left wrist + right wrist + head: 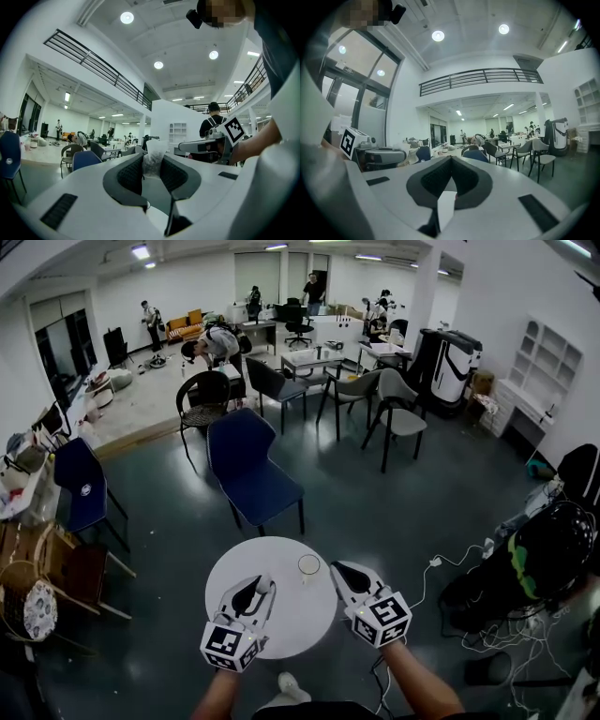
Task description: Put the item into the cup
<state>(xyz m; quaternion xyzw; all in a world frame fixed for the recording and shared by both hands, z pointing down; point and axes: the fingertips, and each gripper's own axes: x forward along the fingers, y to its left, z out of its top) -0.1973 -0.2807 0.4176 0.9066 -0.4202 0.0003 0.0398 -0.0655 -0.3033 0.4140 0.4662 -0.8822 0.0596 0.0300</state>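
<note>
Clear cup [308,565] stands on white table [298,613]; left tool [261,585] grips a packet [152,164].

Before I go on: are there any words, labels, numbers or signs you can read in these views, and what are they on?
No words or numbers are readable in any view.
Cubes on left gripper and right gripper: black-and-white square markers, no letters.
Blue chair: round white logo, too small to read.
Clear packet in the left gripper's jaws: no print visible.
</note>
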